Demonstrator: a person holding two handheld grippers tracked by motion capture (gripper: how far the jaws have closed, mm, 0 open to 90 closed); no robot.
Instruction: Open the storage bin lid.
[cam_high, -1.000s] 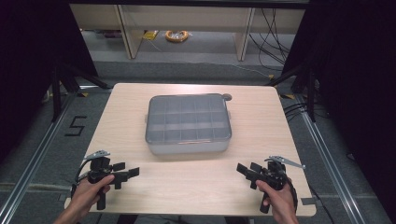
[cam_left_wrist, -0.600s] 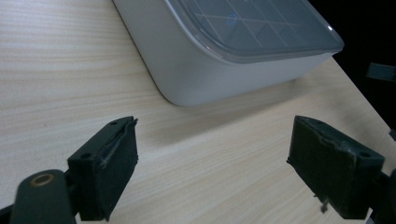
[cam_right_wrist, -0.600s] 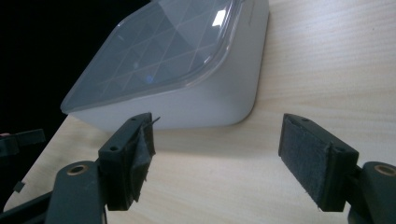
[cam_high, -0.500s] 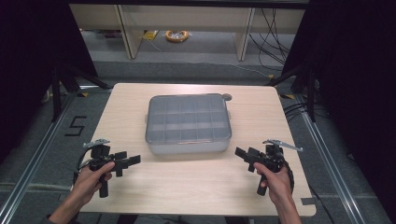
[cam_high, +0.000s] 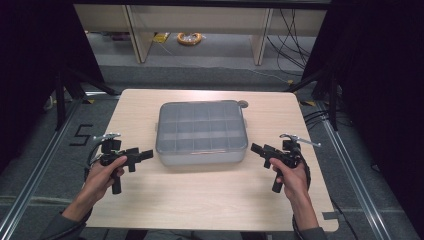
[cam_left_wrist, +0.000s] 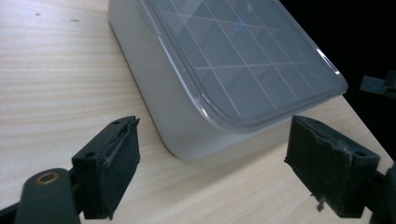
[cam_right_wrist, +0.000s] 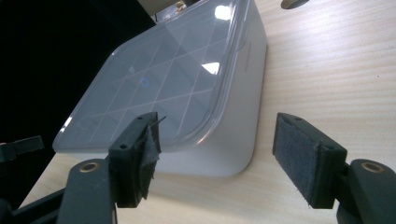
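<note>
Presently gripping nothing with either tool: left gripper (cam_high: 145, 155) spread wide just off the near left corner of the box, pads bare and clear of it; right gripper (cam_high: 256, 148) likewise released, jaws just been closing a little yet far from shut, nothing between the pads, aimed at the near right corner from just beside it. Ahead of both, lying flat in the middle of the table (cam_high: 210, 200): a grey compartment box (cam_high: 201, 132) under a clear lid (cam_left_wrist: 243, 60), lid seated all round as far as can be seen. Judged stiff and fairly light, thin plastic with no contents visible in the compartments; smooth, glossy walls and rounded corners, so probably slippery under a one-sided pinch. Too broad to span with one pair of jaws. Best taken at the overhanging lid rim or on the two short end walls, one gripper per side, squeezing evenly and keeping it level lest the lid pop or the shell twist. Counted: one box, one lid, three rows of compartments by what looks like four or five columns, two grippers, two padded jaws on each, one small dark round thing (cam_high: 243, 104) on the table by the far right corner.
</note>
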